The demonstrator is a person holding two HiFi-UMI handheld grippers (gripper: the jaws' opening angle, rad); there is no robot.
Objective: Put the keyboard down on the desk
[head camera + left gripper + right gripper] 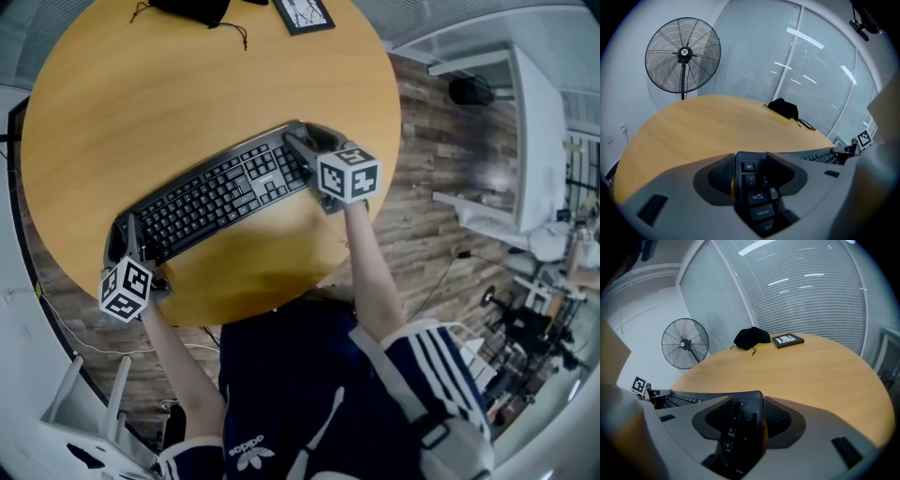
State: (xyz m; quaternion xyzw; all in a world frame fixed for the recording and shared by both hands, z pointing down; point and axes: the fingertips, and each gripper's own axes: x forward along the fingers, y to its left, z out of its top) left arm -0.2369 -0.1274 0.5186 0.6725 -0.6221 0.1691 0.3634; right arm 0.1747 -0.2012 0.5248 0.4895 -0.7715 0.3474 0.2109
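In the head view, across the near half of the round wooden desk (112, 103): a black keyboard (220, 192), set diagonally from near-left to far-right. At its near-left short end, the left gripper (129, 246), marker cube nearest the person. At its far-right short end, the right gripper (305, 145). Hard to tell from here whether the board rests on the wood or hangs just above it. At the desk's far edge, well apart from the keyboard, a black pouch (192, 9) and a dark framed panel (302, 14) to its right.

In the left gripper view, clamped tight on the keyboard's end: the Esc, Tab and Caps Lock column squeezed between the two pads, one pad against each face of the slab. Rest of the key rows running off to the right. Beyond the desk, a standing fan (683, 55) to the far left.

In the right gripper view, likewise closed on the board: the number-pad end, with the 9, 6 and Enter keys, pinched between the pads. Key rows trailing away to the left.
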